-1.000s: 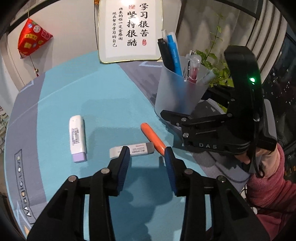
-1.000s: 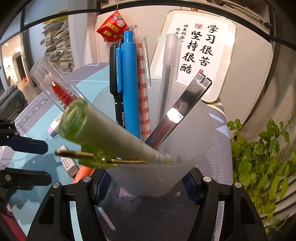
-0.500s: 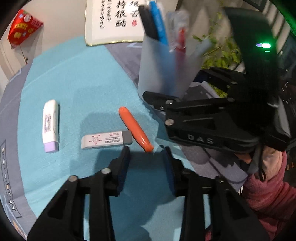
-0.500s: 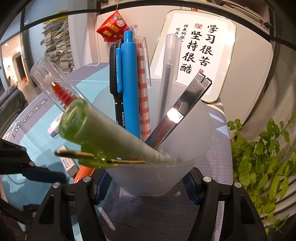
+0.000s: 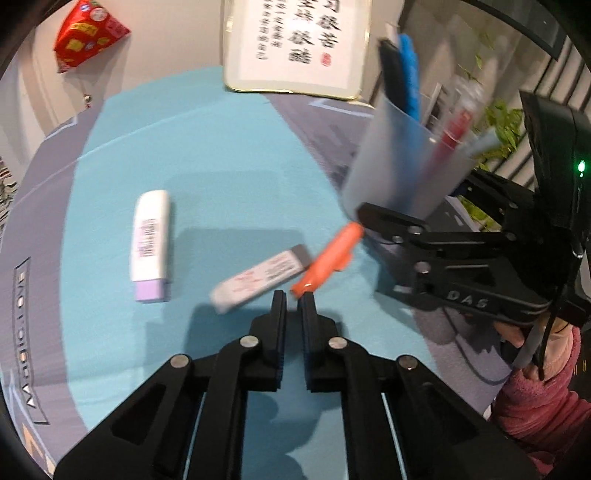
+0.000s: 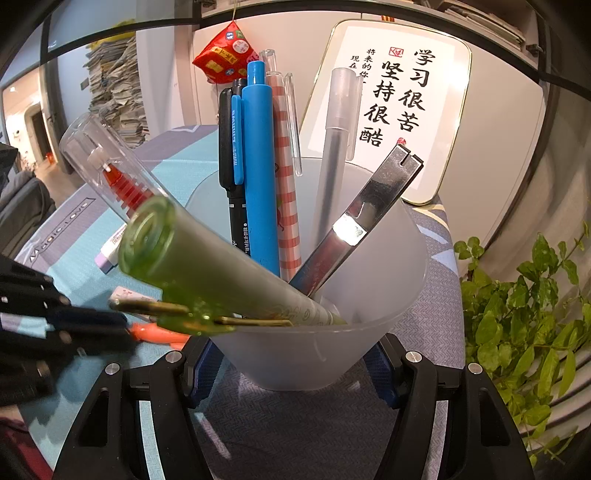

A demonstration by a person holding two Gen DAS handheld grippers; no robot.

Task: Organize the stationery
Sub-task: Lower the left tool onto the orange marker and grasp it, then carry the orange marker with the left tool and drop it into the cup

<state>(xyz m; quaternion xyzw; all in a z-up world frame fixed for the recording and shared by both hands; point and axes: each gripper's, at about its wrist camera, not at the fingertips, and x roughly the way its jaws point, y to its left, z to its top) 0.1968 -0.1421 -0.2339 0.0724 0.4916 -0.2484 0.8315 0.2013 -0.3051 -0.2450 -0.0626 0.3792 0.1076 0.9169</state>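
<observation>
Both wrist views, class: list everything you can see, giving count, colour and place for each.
cup: 1, frosted, between the right gripper's pads
pens: 6, blue, black, red-checked, grey, green, clear-red; standing in the cup
metal bar: 1, silver, leaning in the cup
orange pen: 1, beside the cup, near end at the left gripper's tips
grey eraser: 1, white and grey, on the mat beside the orange pen
purple eraser: 1, white and purple, on the mat, further left
mat: 1, teal and grey
sign: 1, white, gold rim, behind the cup
pouch: 1, red, hanging
plant: 1, green, right of the cup
sleeve: 1, pink
right gripper: black, gripping the cup
left gripper: black, jaws just closed on the orange pen
</observation>
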